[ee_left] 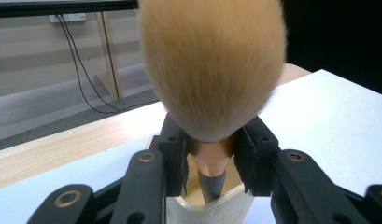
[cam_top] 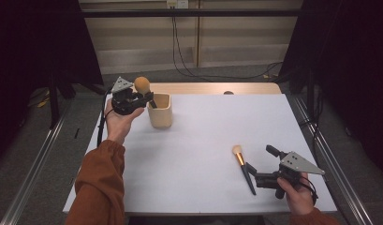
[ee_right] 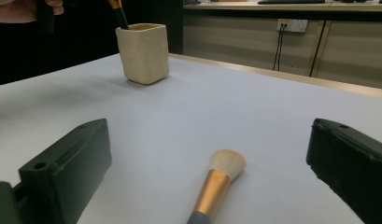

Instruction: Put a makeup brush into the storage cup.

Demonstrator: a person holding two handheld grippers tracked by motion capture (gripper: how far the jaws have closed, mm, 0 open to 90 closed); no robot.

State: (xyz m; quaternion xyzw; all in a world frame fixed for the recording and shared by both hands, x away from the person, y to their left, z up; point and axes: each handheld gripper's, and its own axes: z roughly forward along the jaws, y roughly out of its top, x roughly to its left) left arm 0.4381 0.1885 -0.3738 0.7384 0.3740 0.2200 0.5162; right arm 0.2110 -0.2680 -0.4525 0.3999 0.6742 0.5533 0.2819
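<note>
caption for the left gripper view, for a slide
Left gripper clamps a fluffy makeup brush by its ferrule, handle tip lowered into the cream holder cup.

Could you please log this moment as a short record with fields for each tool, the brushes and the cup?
left tool: shut on large brush, handle tip inside cup
right tool: open, holding nothing
small brush: lying flat on table, between the right tool's jaws
cup: upright, cream, far left of table
</note>
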